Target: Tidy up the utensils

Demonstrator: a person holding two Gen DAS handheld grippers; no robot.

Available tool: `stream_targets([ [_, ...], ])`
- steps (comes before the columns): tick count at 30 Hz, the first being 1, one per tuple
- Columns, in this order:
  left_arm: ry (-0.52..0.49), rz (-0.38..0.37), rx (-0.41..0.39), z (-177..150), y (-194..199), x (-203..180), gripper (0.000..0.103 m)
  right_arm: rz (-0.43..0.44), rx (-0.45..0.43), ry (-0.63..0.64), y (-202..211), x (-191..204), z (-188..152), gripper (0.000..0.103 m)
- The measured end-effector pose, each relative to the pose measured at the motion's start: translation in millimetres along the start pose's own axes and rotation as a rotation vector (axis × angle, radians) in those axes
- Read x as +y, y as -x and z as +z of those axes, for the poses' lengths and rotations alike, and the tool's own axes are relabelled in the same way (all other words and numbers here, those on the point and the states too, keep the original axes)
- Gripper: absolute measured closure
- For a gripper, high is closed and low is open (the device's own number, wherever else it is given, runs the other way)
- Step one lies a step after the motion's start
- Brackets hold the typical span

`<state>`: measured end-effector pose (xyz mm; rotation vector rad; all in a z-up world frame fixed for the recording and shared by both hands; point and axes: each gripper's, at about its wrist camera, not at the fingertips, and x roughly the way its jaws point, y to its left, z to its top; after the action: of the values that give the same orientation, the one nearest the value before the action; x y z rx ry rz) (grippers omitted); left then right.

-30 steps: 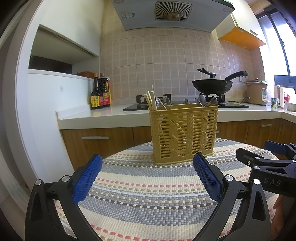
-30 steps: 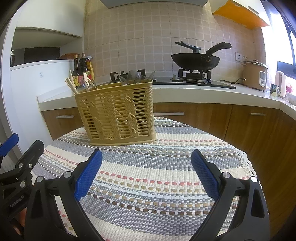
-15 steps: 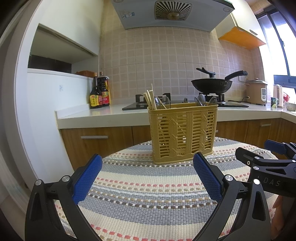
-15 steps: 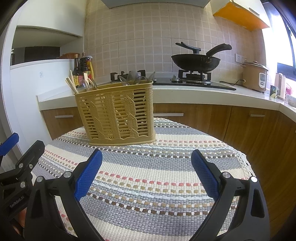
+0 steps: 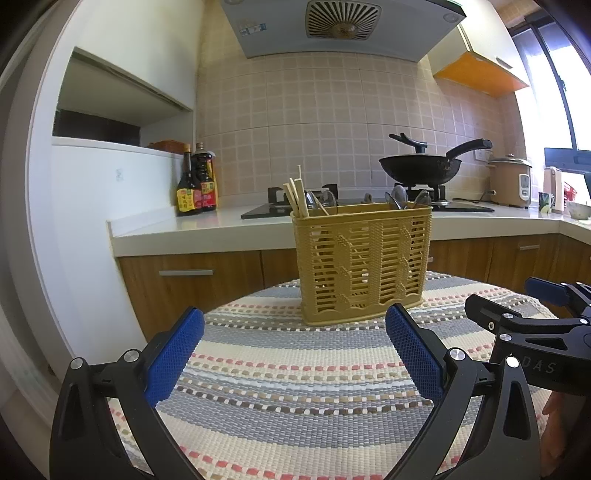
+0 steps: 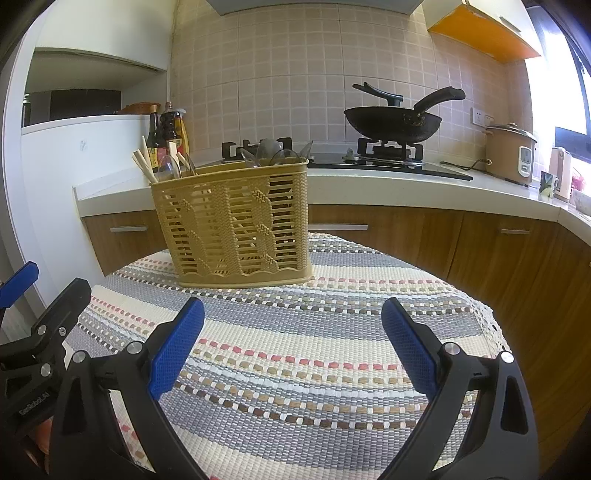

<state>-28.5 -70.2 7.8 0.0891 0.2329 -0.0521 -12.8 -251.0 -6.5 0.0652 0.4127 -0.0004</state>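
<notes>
Basket (image 5: 362,262) slightly lower than before; range hood (image 5: 343,26) left-wrist-only.

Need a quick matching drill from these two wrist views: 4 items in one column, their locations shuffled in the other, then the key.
Items:
1. utensil basket
2. wok
3. sauce bottles
4. rice cooker

Places:
A. on the gas stove burner
B. on the striped tablecloth, ahead of both open grippers
C. far right stretch of the counter, near the window
D. left end of the counter, against the white wall

Pairs: 1-B, 2-A, 3-D, 4-C

The left gripper and right gripper both hold nothing.
</notes>
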Motion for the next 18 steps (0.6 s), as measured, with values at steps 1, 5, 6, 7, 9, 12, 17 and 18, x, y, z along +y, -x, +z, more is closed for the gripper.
stream_targets([
  [1,0.0,-0.001,0.001,0.0,-0.6,0.8,0.008,-0.001,0.002,0.001,-0.4,0.2,-0.1,0.011],
  [5,0.0,-0.002,0.005,-0.7,-0.8,0.9,0.008,0.001,0.003,0.002,-1.6,0.6,0.3,0.011],
  [6,0.001,-0.002,0.005,-0.6,-1.3,1.3,0.008,0.0,0.004,0.002,-1.5,0.6,0.4,0.011],
  [7,0.002,-0.004,0.006,-0.6,-1.7,2.0,0.008,0.0,0.004,0.002,-1.6,0.8,0.3,0.011],
  [9,0.007,-0.001,0.007,-0.5,-2.1,2.3,0.008,0.001,0.004,0.002,-1.9,0.7,0.5,0.011],
  [12,0.017,0.012,-0.004,-0.1,-1.7,6.1,0.007,0.001,0.005,0.002,-2.0,0.6,0.4,0.011],
  [17,0.039,-0.001,0.029,0.7,-6.0,8.7,0.007,0.001,0.003,0.009,-2.0,1.9,-0.1,0.011],
  [18,0.041,-0.007,0.038,0.7,-7.0,8.9,0.007,0.0,0.003,0.009,-2.1,1.7,-0.3,0.011],
])
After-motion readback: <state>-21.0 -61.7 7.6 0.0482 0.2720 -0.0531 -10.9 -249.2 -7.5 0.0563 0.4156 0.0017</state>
